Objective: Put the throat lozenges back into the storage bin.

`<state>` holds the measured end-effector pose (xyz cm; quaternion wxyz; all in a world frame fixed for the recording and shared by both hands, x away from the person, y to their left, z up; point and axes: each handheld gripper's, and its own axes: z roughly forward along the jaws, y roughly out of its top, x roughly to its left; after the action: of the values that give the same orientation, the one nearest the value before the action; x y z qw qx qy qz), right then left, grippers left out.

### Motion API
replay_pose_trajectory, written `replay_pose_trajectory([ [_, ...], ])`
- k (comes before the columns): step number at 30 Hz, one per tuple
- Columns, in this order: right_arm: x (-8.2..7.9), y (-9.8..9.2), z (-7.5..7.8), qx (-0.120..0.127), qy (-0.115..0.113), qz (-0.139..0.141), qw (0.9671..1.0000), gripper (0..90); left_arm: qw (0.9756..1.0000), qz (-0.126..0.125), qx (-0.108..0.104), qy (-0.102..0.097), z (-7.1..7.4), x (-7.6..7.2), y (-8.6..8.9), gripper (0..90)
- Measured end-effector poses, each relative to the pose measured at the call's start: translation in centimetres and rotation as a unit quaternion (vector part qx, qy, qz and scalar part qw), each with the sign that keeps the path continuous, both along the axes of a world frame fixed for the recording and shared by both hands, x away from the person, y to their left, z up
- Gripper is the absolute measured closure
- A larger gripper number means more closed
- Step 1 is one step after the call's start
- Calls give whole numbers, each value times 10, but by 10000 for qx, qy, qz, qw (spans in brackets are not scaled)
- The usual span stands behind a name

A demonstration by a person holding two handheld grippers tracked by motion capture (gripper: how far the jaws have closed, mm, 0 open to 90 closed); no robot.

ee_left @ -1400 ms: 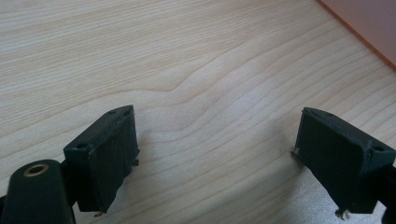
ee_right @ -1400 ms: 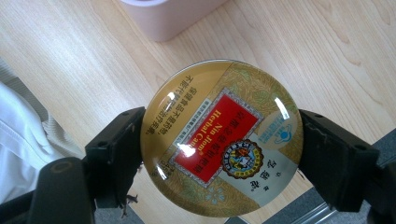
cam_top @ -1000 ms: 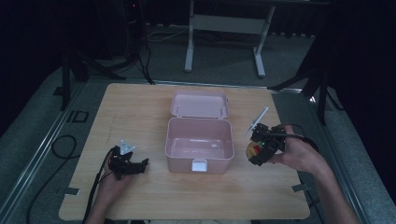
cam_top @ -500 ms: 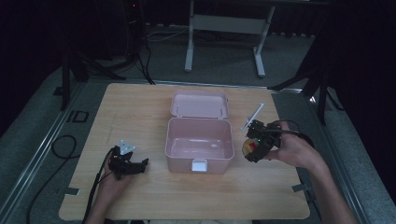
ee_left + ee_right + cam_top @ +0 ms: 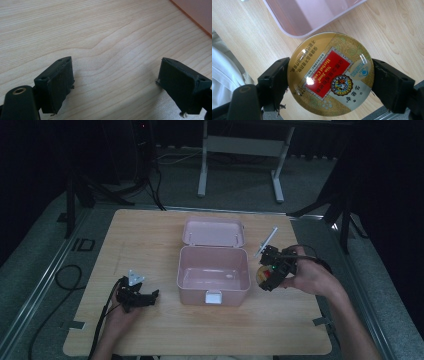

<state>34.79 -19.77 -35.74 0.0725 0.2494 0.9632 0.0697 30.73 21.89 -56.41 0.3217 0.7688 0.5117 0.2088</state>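
While right tongs (image 5: 330,82) clamp round candy tin (image 5: 330,73) beside pink box (image 5: 214,274), left tongs (image 5: 120,85) gape apart

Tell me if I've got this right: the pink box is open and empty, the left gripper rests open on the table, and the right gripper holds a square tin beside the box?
Nearly. The tin is round, not square, as the right gripper view shows. The rest stands: the pink box is open and empty, the left gripper rests open on the table, and the right gripper holds the tin beside the box.

One pink box (image 5: 214,275), one round tin (image 5: 330,73), two grippers, one table (image 5: 150,235)
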Motion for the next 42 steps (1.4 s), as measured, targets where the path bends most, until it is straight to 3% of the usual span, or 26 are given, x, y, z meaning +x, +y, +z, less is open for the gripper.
replay_pose_trajectory([
  [42, 12, 29, 7, 9, 109, 167, 9998, 200, 10000, -18, -5, -5, 0, 0, 0, 134],
])
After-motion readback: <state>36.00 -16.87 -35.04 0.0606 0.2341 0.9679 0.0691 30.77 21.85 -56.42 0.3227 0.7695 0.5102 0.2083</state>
